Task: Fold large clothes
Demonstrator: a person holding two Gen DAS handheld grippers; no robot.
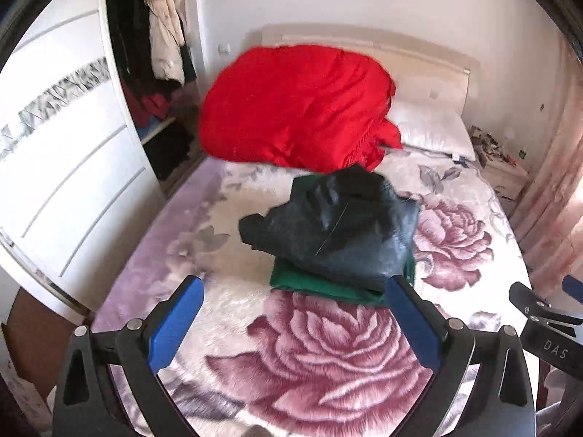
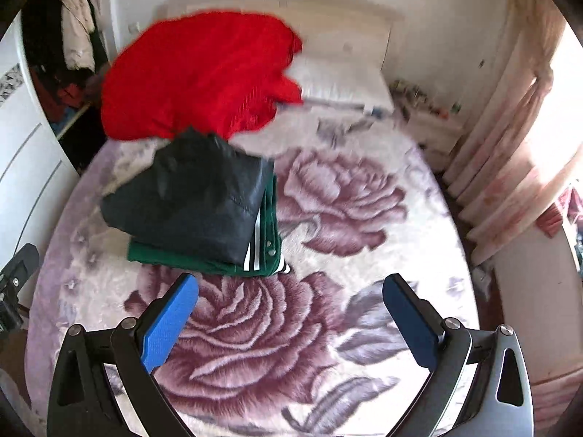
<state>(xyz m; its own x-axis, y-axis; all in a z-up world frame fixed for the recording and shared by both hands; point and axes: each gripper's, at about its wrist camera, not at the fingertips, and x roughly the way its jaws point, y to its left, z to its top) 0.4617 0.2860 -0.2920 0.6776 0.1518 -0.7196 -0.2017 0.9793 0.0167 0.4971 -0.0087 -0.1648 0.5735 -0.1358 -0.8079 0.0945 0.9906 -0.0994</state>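
A folded black leather jacket [image 1: 339, 225] lies on a folded green garment [image 1: 317, 286] with white stripes in the middle of the bed. Both show in the right wrist view, the jacket [image 2: 193, 200] on the green garment [image 2: 175, 256]. A big red garment [image 1: 295, 109] is heaped at the head of the bed; it also shows in the right wrist view [image 2: 196, 73]. My left gripper [image 1: 295, 284] is open and empty, just short of the stack. My right gripper [image 2: 291, 280] is open and empty, to the right of the stack and above the blanket.
The bed carries a rose-patterned blanket [image 1: 328, 357] and a white pillow [image 1: 433, 131]. An open wardrobe [image 1: 153, 83] with hanging clothes stands on the left. A cluttered nightstand [image 1: 499, 160] and pink curtains [image 2: 510, 153] are on the right.
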